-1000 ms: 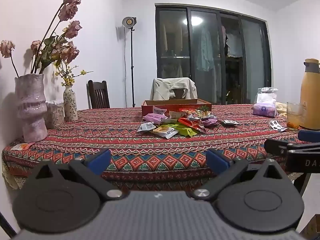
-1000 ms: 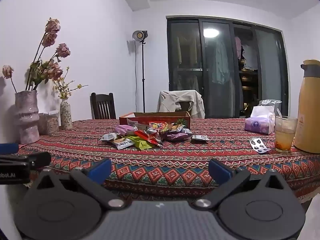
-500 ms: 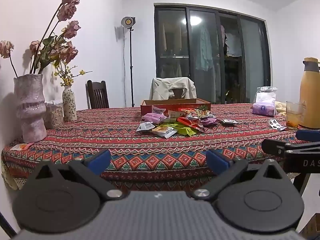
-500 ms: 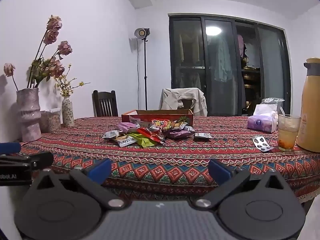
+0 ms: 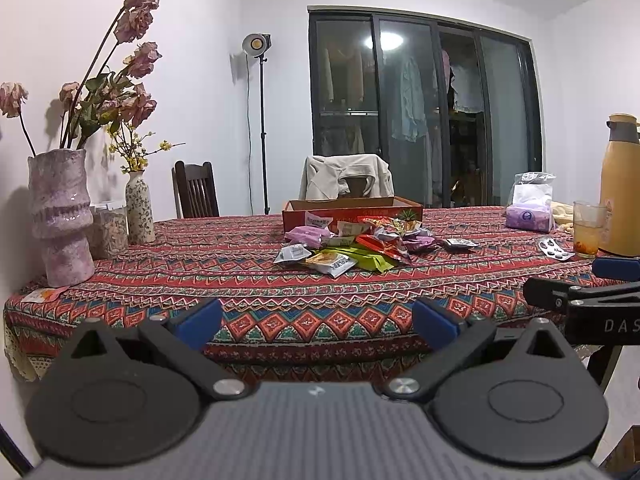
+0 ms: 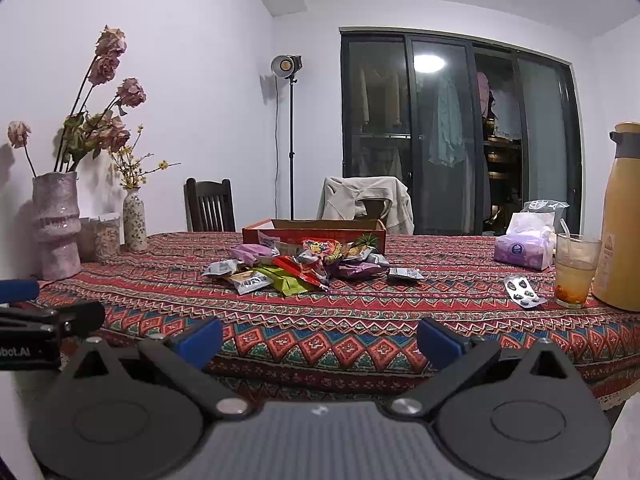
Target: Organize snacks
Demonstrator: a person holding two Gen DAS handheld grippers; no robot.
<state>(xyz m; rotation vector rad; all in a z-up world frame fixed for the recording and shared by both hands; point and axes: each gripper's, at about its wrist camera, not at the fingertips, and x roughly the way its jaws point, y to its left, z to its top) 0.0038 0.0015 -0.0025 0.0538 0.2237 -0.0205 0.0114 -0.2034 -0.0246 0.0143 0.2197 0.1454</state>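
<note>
Facing a dining table (image 5: pixel 304 300) draped in a red, blue and green patterned cloth, both tongs are held side by side, short of the table's near edge. The left gripper (image 5: pixel 316 322) has its blue-tipped fingers (image 5: pixel 198 322) spread wide with nothing between them; the right gripper (image 6: pixel 320 338) is spread the same way and also empty. Each tool shows at the edge of the other's view.

Straight ahead of both, well beyond the fingertips, a loose pile of snack packets (image 5: pixel 352 246) lies mid-table: purple, green, red, silver and white wrappers overlapping one another. Directly behind the pile, touching its far side, sits a shallow red cardboard box (image 5: pixel 352 208), open at the top.

Ahead and to the left of the tongs, by the wall, stand a tall mottled pink vase (image 5: pixel 60 216) of dried roses, a small jar, and a slimmer floral vase (image 5: pixel 139 212) with yellow sprigs. Ahead and to the right are a blister pack of pills (image 6: pixel 522 290), a glass of pale drink (image 6: pixel 576 274), a tall tan thermos jug (image 6: pixel 622 220) and a purple tissue pack (image 6: pixel 522 252).

Beyond the table, a chair draped with a pale jacket (image 5: pixel 346 178) and a dark wooden chair (image 5: pixel 196 194) face inward. Behind them are white walls, a studio light on a stand (image 5: pixel 258 44), and dark glass sliding doors (image 5: pixel 424 108) with clothes hanging behind them
</note>
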